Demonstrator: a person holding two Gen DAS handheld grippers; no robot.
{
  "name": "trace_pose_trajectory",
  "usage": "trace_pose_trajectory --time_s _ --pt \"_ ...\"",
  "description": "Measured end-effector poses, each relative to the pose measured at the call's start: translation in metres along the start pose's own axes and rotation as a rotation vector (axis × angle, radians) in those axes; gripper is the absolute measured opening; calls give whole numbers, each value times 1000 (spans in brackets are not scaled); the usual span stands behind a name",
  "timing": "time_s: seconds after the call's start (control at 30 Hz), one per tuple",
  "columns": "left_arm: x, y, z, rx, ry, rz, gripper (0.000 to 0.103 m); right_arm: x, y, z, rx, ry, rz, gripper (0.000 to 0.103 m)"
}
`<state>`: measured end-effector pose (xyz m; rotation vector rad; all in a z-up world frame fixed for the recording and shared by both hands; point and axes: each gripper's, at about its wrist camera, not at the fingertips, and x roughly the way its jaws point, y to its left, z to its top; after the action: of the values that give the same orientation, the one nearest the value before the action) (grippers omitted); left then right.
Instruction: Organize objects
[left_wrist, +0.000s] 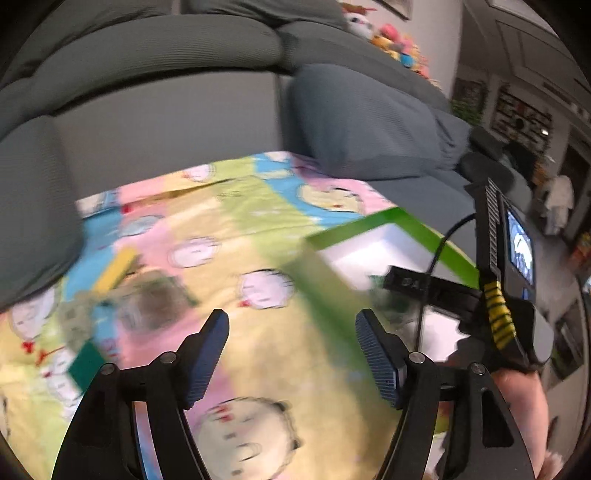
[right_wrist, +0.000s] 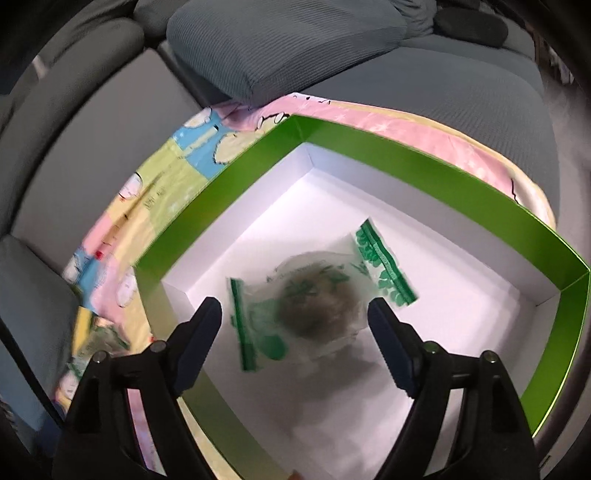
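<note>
A green box (right_wrist: 369, 144) with a white inside sits on a colourful cartoon-print cloth (right_wrist: 166, 173). A clear packet with green printed ends and a brown round thing inside (right_wrist: 317, 295) lies in the box, blurred. My right gripper (right_wrist: 295, 314) is open just above it, inside the box. My left gripper (left_wrist: 291, 332) is open and empty over the cloth (left_wrist: 258, 221), left of the box (left_wrist: 332, 288). More blurred packets (left_wrist: 147, 299) lie on the cloth to its left. The right gripper's body (left_wrist: 491, 295) shows over the box.
A grey sofa (left_wrist: 166, 48) wraps around the back and left, with a grey cushion (right_wrist: 288, 40) touching the cloth's far edge. Soft toys (left_wrist: 399, 40) sit on the sofa's far end. Another packet (right_wrist: 99, 339) lies on the cloth left of the box.
</note>
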<state>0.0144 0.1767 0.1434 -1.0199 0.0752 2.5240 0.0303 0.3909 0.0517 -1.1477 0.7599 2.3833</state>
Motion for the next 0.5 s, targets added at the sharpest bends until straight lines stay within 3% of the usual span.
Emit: trace_pose_trajectory --time_s 0.07,0.2,0.5 --pt "-10 23 -8 -43 -12 47 80 1 8 -2 -35 -14 -40 81" --pt "-19 62 -25 -141 -16 107 80 0 23 -6 -97 -62 -98 81" --pt "-27 128 -52 -364 15 157 80 -9 53 -13 -231 -184 -206 81"
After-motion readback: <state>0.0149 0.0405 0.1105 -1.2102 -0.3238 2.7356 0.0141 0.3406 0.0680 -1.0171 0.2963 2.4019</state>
